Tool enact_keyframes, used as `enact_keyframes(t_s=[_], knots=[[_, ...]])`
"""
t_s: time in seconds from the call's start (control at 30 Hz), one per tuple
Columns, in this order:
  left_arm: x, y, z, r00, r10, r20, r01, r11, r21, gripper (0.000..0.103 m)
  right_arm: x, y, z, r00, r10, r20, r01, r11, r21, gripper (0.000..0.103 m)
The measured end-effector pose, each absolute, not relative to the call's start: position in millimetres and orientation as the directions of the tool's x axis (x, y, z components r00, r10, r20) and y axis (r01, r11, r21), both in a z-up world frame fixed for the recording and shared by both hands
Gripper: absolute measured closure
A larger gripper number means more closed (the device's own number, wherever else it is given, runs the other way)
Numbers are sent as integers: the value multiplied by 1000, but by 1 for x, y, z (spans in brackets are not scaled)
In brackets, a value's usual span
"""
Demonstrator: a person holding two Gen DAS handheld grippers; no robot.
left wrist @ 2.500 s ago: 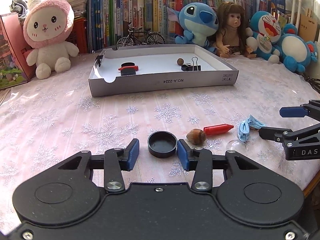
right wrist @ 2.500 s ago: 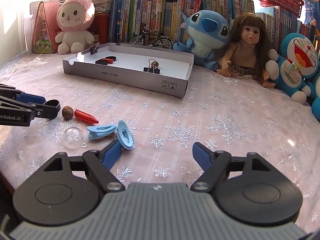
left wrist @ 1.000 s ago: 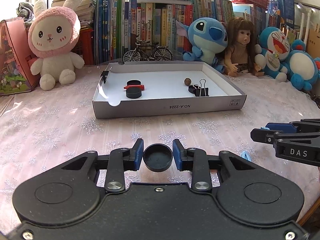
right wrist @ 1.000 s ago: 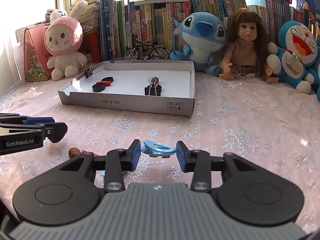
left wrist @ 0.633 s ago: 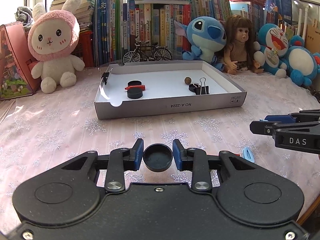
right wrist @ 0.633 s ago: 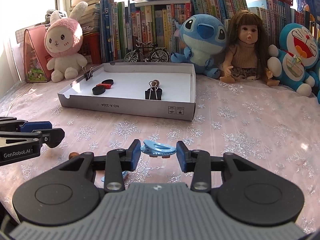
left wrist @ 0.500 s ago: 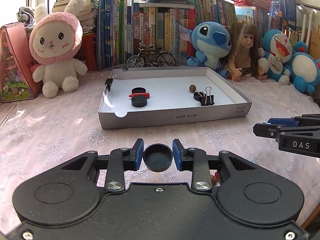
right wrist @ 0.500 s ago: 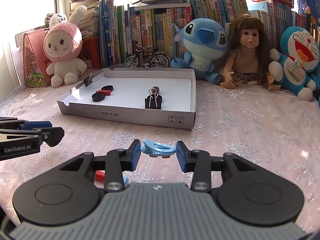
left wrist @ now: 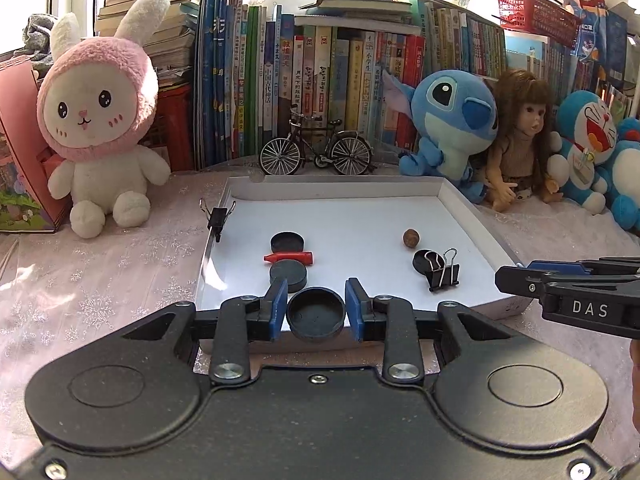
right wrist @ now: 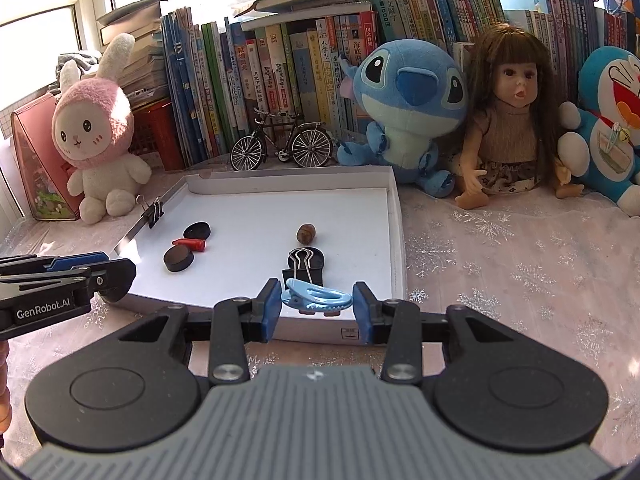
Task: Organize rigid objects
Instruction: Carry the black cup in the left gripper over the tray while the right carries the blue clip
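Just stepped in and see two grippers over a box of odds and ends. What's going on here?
A person is sorting small items into the white box. The left gripper is shut on a black round cap, and the right gripper is shut on a blue hair clip; both hang at the box's near edge. Inside lie black caps, a red piece, a nut and a binder clip.

Black left gripper (left wrist: 316,312), grey-ribbed right gripper (right wrist: 316,307), blue-padded fingers (left wrist: 277,309)

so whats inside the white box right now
Three black caps, a red cap, a nut and a binder clip in the white box; its near edge is hidden.
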State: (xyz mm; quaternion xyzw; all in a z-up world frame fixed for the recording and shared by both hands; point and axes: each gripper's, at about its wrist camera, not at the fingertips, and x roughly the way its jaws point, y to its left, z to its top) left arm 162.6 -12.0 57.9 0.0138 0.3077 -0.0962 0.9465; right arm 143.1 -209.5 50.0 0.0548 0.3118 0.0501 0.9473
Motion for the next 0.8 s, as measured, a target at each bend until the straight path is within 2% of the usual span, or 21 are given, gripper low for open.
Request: enact_keyframes(t_s=[0.3, 0.8], knots=[[202, -29, 29, 768, -115, -630, 149, 989, 2, 73, 181, -194, 27, 779, 90, -621, -28, 994, 109, 58], [223, -24, 12, 754, -70, -653, 108, 994, 18, 73, 200, -188, 11, 756, 63, -652, -18, 997, 76, 58]])
